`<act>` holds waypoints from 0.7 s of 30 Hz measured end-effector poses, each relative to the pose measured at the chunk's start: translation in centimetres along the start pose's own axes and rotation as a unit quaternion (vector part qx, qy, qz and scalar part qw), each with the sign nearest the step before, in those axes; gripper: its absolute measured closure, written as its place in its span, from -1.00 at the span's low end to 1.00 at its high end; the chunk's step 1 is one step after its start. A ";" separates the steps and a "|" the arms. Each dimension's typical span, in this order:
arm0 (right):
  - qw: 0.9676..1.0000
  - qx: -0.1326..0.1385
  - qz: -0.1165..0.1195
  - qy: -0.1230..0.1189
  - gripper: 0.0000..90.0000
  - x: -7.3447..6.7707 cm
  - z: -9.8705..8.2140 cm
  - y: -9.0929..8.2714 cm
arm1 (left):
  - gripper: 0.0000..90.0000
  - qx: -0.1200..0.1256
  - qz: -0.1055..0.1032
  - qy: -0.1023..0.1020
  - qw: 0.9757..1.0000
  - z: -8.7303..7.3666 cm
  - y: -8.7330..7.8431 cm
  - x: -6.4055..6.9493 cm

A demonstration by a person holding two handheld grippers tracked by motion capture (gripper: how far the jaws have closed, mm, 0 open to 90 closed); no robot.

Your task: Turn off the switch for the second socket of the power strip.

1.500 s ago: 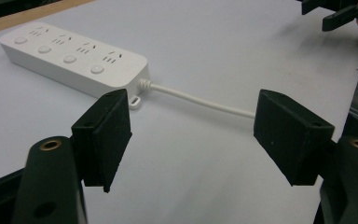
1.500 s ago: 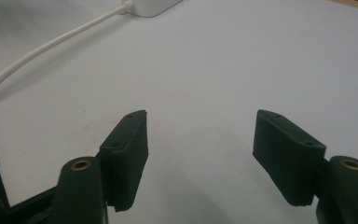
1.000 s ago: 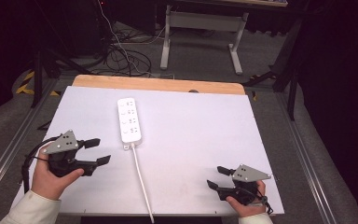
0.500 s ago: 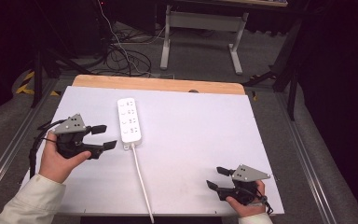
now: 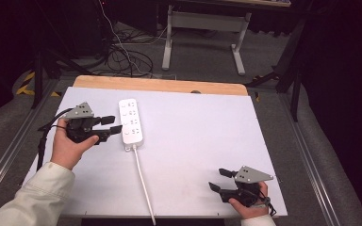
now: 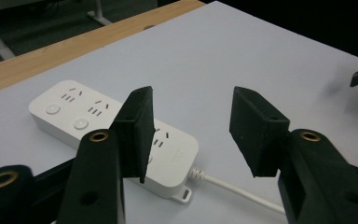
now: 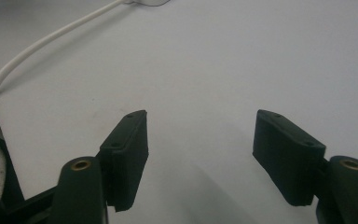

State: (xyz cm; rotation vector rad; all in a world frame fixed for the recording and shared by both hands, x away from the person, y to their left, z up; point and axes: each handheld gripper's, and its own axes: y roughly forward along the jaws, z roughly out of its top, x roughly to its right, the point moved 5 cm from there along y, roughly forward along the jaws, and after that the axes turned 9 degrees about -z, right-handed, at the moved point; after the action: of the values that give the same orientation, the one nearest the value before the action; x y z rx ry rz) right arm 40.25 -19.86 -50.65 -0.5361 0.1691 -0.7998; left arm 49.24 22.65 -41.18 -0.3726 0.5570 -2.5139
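A white power strip lies lengthwise on the white table top, and its white cable runs toward the near edge. My left gripper hovers just left of the strip, jaws pointing at its side. Those jaws have just been closing; they stand partly open with nothing between them. In the left gripper view the left gripper has the strip behind its left jaw, and the cable passes below. My right gripper rests open at the near right. In the right gripper view the right gripper has bare table between its jaws.
A wooden strip borders the table's far edge. Beyond it stand a metal desk frame and loose cables on the floor. The strip's cable curves past the right gripper's left side.
My left hand has moved away from the near edge and rightward, up to the side of the power strip, and its jaws stand narrower. The right hand has stayed still.
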 end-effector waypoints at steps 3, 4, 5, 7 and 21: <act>1.000 0.000 0.000 0.000 -0.20 0.0 0.0 0.0 | 0.16 -0.006 0.011 0.006 1.000 0.3 0.6 -0.7; 1.000 0.000 -0.001 0.000 -0.20 0.1 0.0 0.0 | 0.17 -0.009 0.010 0.004 1.000 0.5 0.9 -0.9; 1.000 0.000 -0.001 0.000 -0.20 0.1 0.0 0.0 | 0.17 -0.009 0.010 0.004 1.000 0.5 0.9 -0.9; 1.000 -0.001 0.000 0.001 -0.20 0.1 -0.1 0.0 | 0.18 -0.005 0.012 0.005 1.000 0.6 1.1 -1.3; 1.000 -0.003 0.002 0.001 -0.20 0.2 -0.1 0.2 | 0.35 -0.006 0.009 -0.005 1.000 0.3 3.5 -3.2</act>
State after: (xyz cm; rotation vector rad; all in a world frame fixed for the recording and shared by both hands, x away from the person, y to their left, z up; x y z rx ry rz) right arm 40.46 -19.95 -50.87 -0.5394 0.1752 -0.7959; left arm 53.57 21.61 -42.99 -0.3837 0.5683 -2.4913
